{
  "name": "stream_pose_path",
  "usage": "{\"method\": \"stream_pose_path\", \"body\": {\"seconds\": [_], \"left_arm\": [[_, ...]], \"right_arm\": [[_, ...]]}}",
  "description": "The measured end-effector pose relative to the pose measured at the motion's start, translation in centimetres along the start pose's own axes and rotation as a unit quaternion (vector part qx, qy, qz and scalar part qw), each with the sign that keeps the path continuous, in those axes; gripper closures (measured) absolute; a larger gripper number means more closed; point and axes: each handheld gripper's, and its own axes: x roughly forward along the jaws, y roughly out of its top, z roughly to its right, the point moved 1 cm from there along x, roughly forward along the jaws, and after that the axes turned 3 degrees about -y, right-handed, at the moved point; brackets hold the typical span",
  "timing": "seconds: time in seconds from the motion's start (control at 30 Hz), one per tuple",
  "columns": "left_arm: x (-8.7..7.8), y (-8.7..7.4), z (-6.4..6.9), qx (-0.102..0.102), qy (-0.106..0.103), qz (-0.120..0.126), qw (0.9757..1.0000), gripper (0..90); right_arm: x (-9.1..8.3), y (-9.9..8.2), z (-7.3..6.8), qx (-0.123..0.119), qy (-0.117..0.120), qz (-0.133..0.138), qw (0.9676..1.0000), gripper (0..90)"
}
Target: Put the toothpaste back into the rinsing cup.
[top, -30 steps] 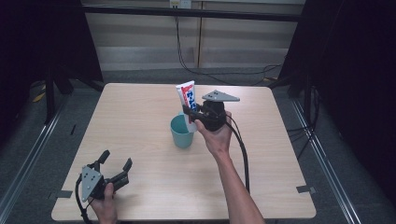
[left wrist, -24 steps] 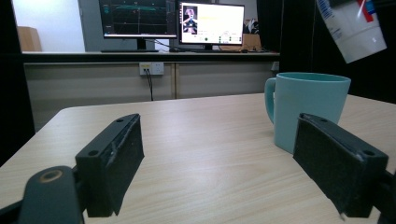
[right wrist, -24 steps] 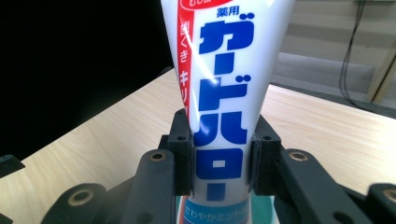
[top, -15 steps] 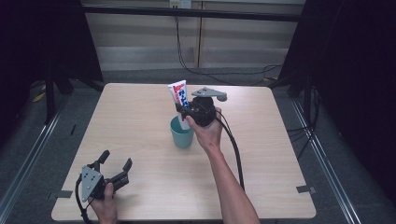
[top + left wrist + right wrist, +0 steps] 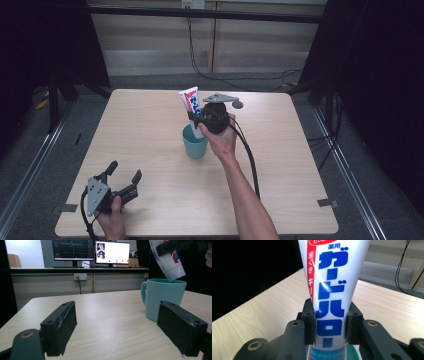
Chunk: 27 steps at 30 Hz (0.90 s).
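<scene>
My right gripper (image 5: pixel 200 120) has its black jaws clamped on the white plastic toothpaste tube with blue and red lettering (image 5: pixel 329 290), one pad on either side. I hold the tube cap-down and tilted, its cap end at the rim of the teal ceramic mug (image 5: pixel 195 142) in the middle of the light wooden table (image 5: pixel 300 170). My left gripper (image 5: pixel 122 177) rests near the table's front left edge, jaws spread apart with nothing between them, well away from the mug.
</scene>
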Motion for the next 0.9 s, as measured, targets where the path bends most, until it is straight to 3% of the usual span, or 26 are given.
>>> {"method": "stream_pose_path", "body": {"seconds": [0.13, 0.27, 0.9], "left_arm": [[0.0, 0.0, 0.0, 0.0, 0.0, 0.0, 1.0, 16.1], [0.0, 0.0, 0.0, 0.002, -0.002, -0.002, 1.0, 16.1], [0.0, 0.0, 0.0, 0.001, -0.001, -0.001, 1.0, 16.1]], "right_arm": [[0.5, -0.4, -0.2, -0.019, -0.01, -0.016, 0.9996, 67.4], [0.9, -0.8, -0.1, -0.008, -0.006, -0.02, 0.9998, 67.2], [1.2, -2.2, 0.2, -0.004, -0.005, -0.037, 0.9993, 66.5]]}}
